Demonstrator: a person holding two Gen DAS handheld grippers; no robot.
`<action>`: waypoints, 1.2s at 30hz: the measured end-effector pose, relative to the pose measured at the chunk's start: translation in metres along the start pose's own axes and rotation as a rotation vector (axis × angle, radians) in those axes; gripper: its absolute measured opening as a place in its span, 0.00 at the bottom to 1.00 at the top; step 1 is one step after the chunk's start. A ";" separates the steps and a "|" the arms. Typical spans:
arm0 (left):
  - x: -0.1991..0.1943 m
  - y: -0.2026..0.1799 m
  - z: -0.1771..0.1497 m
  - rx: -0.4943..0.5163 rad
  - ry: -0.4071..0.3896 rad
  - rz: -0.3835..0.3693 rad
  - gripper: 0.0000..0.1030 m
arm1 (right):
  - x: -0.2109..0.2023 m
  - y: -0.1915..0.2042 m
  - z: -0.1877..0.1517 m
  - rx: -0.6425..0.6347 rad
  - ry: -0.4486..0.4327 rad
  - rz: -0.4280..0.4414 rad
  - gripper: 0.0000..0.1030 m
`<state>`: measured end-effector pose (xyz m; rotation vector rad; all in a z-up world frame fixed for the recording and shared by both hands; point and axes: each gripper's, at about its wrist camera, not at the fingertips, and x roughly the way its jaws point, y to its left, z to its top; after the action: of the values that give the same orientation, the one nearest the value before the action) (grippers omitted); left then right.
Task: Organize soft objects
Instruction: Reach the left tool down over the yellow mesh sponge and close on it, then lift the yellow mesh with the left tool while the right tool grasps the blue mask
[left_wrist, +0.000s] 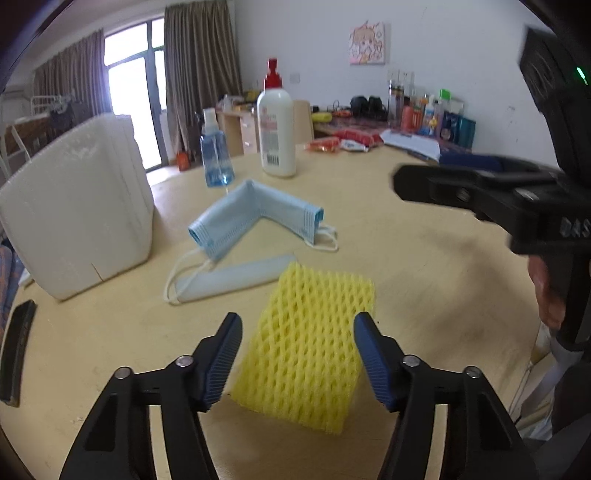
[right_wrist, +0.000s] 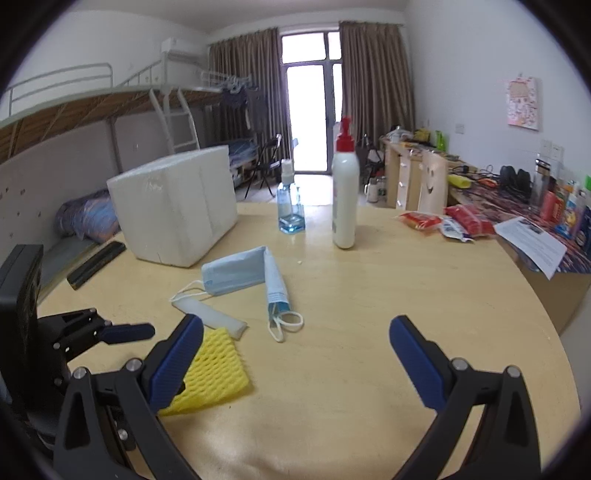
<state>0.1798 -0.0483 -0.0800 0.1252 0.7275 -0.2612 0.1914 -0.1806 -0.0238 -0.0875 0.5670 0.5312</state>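
A yellow foam net sleeve (left_wrist: 310, 347) lies flat on the round wooden table (left_wrist: 424, 266). My left gripper (left_wrist: 297, 360) is open with its blue pads on either side of the sleeve's near half, not closed on it. Beyond it lie a pale translucent strip (left_wrist: 236, 277) and a folded stack of blue face masks (left_wrist: 255, 216). In the right wrist view the sleeve (right_wrist: 218, 373) sits by the left finger of my right gripper (right_wrist: 295, 350), which is open and empty above bare table. The masks (right_wrist: 240, 273) and strip (right_wrist: 214, 314) lie ahead of it.
A white foam box (left_wrist: 77, 210) stands at the left. A blue spray bottle (left_wrist: 216, 155) and a white pump bottle (left_wrist: 275, 125) stand at the far side. A black bar (left_wrist: 18, 343) lies at the left edge. Snack packets (right_wrist: 443, 221) and papers (right_wrist: 532, 243) lie far right.
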 end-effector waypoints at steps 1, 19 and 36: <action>0.001 0.000 -0.001 0.001 0.009 -0.001 0.60 | 0.004 0.001 0.002 -0.007 0.009 0.002 0.99; 0.008 0.000 -0.003 0.030 0.108 -0.042 0.28 | 0.059 0.011 0.024 -0.088 0.134 0.099 0.99; -0.005 0.017 -0.002 -0.007 0.067 -0.126 0.10 | 0.098 0.023 0.039 -0.147 0.272 0.128 0.72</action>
<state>0.1798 -0.0310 -0.0773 0.0817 0.8039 -0.3759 0.2687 -0.1081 -0.0414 -0.2679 0.8022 0.6907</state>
